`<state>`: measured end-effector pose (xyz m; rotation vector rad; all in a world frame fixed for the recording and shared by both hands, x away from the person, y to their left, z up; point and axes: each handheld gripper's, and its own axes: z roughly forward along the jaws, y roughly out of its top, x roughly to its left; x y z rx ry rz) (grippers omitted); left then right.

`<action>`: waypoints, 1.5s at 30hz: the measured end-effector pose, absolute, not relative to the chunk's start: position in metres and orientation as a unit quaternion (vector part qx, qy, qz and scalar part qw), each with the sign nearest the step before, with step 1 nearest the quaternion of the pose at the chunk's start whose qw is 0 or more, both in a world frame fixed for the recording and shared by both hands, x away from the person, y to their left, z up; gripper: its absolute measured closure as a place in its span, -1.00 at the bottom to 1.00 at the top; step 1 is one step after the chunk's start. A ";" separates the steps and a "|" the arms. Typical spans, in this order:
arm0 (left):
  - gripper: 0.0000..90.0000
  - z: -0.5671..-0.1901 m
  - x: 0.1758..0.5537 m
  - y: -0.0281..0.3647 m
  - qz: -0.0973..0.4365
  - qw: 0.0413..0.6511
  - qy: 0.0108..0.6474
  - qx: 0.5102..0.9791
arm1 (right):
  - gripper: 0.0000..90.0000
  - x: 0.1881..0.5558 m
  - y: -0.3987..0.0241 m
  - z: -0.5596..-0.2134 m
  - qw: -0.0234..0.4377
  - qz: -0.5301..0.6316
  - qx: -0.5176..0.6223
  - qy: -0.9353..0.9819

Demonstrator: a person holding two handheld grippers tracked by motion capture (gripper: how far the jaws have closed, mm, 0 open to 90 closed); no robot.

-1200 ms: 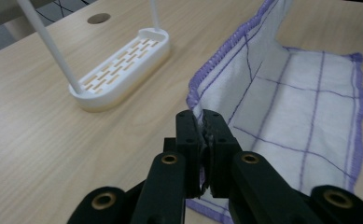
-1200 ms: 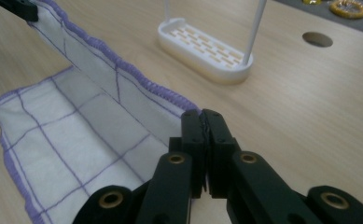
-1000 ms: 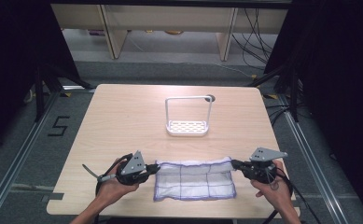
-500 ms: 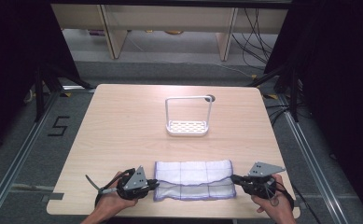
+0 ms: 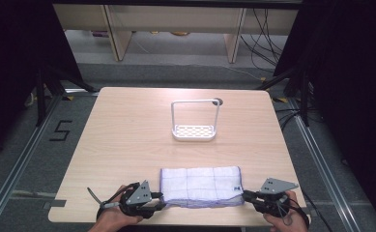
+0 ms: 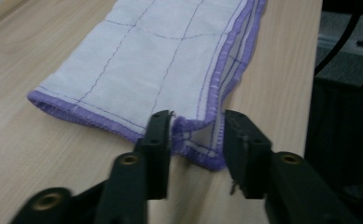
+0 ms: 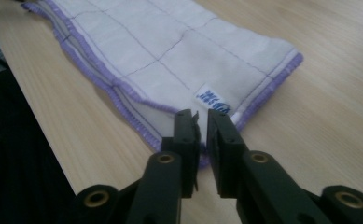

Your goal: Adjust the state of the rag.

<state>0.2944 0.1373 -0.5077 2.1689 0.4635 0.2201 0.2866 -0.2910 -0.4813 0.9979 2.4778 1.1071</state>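
Note:
A white cloth [image 5: 200, 186] with purple stitched edges lies folded flat near the table's front edge. My left gripper [image 5: 162, 205] is at its left end. In the left gripper view the cloth [image 6: 151, 60] has its near corner between the left gripper's [image 6: 197, 133] jaws, which have just been opening and stand clearly apart. My right gripper [image 5: 246, 195] is at the right end. There the cloth's [image 7: 179, 51] labelled corner lies at the right gripper's [image 7: 202, 123] tips; these jaws have just been opening too and show a narrow gap.
A white wire rack [image 5: 195, 121] with a perforated base stands at the middle back of the wooden table [image 5: 127, 135]. The table's front edge runs just behind both hands. Dark floor and cables surround the table.
Both hands came toward the front edge and down with the cloth. The cloth went from stretched between the grippers to lying folded on the table. Both pairs of jaws have parted.

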 end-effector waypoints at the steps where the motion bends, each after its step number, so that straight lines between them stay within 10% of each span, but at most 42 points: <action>1: 0.11 -0.506 0.295 0.139 0.086 0.447 0.190 0.870 | 0.69 0.285 -0.292 -0.480 0.120 0.383 0.355 0.845; 13: -0.13 -0.490 0.357 0.130 0.111 0.449 0.281 0.841 | 0.03 0.297 -0.276 -0.475 0.150 0.359 0.423 0.818; 34: -0.19 -0.517 0.391 0.118 0.098 0.391 0.292 0.867 | -0.04 0.293 -0.267 -0.497 0.150 0.282 0.435 0.842; 45: 0.25 -0.516 0.386 0.116 0.087 0.393 0.281 0.871 | 0.12 0.290 -0.266 -0.498 0.141 0.286 0.446 0.836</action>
